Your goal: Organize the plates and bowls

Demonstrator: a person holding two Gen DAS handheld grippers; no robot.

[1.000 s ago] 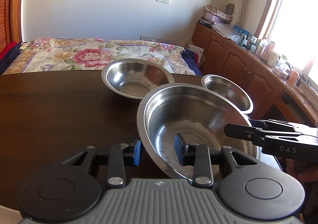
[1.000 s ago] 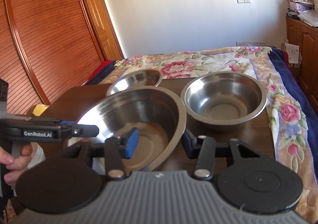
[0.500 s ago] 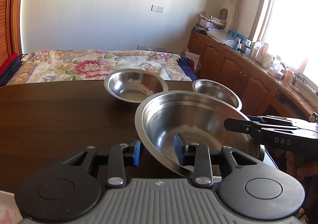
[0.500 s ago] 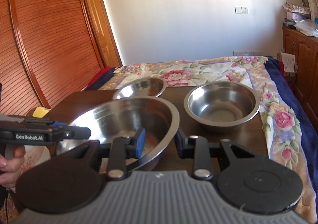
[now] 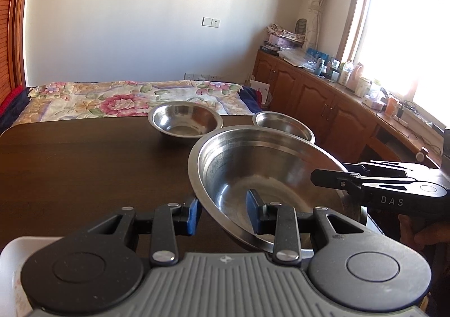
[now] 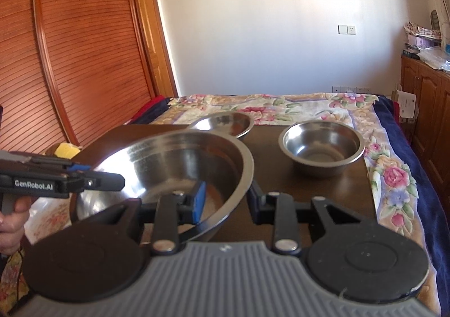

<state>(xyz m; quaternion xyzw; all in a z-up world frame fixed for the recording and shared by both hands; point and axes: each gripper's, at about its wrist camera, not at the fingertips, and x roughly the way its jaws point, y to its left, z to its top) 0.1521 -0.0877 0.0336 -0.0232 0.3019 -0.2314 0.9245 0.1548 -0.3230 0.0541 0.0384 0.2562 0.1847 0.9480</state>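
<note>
A large steel bowl [image 5: 270,173] is held up over the near edge of the dark wooden table [image 5: 70,165] by both grippers. My left gripper [image 5: 223,214] is shut on its near-left rim. My right gripper [image 6: 226,200] is shut on its opposite rim; the bowl shows in the right wrist view [image 6: 180,173] too. A medium steel bowl [image 5: 185,123] and a smaller steel bowl [image 5: 282,125] stand on the far part of the table. In the right wrist view the medium bowl [image 6: 322,145] is at right and the smaller one [image 6: 225,123] behind.
A bed with a floral cover [image 5: 112,97] lies beyond the table. Wooden cabinets [image 5: 323,103] with clutter run under the window at right. A white tray edge [image 5: 11,260] shows at lower left. A wooden wardrobe [image 6: 70,49] stands left.
Both grippers have drawn back and upward with the large bowl, so the two bowls on the table look farther away. Both grips are unchanged.
</note>
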